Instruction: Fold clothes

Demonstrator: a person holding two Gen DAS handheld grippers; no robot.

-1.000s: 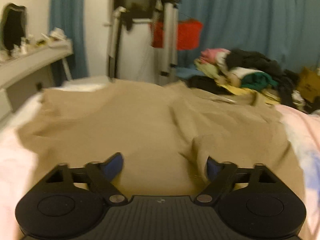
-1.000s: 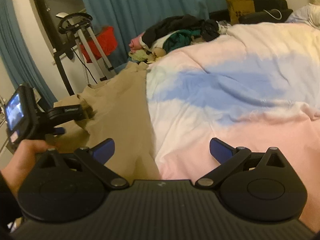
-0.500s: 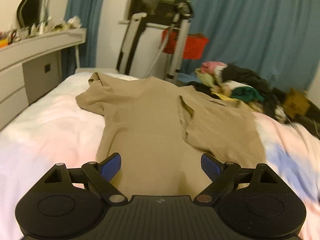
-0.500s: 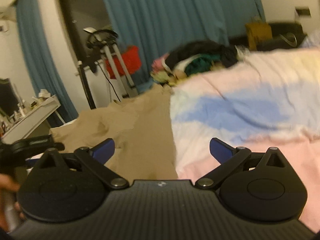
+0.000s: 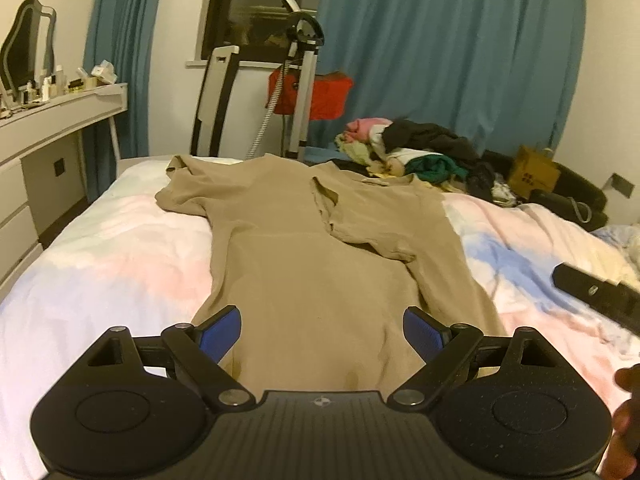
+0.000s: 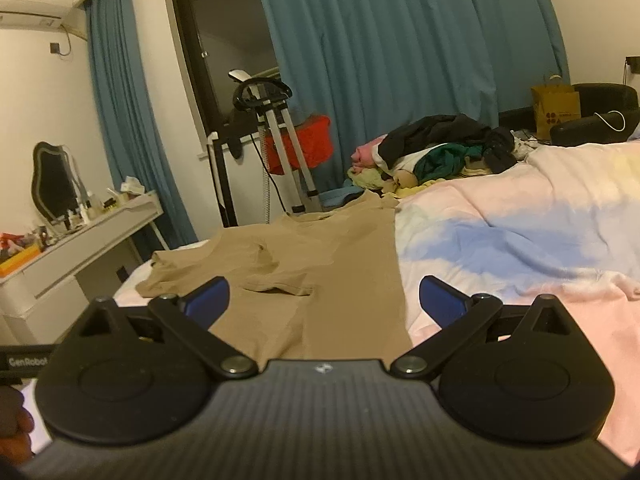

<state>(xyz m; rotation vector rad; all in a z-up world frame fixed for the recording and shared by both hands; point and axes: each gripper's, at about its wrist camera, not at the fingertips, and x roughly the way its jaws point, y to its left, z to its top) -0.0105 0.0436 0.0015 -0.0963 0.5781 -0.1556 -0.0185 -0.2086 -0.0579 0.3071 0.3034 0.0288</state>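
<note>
A tan garment [image 5: 304,248] lies spread lengthwise on the bed, one sleeve folded over its right side, the other sleeve out to the left. It also shows in the right wrist view [image 6: 320,264]. My left gripper [image 5: 322,330] is open and empty, held above the garment's near hem. My right gripper [image 6: 324,300] is open and empty, above the garment's near right edge. Part of the right gripper's body [image 5: 592,296] shows at the right of the left wrist view.
The bed has a pastel pink, blue and white cover [image 5: 100,256]. A pile of mixed clothes [image 5: 416,152] lies at its far end. A white dresser [image 5: 52,120] stands at left, a garment steamer stand [image 5: 300,80] and blue curtains [image 5: 440,60] behind.
Both grippers have pulled back and risen from the garment, open throughout. The garment now lies flat with its right sleeve folded in.
</note>
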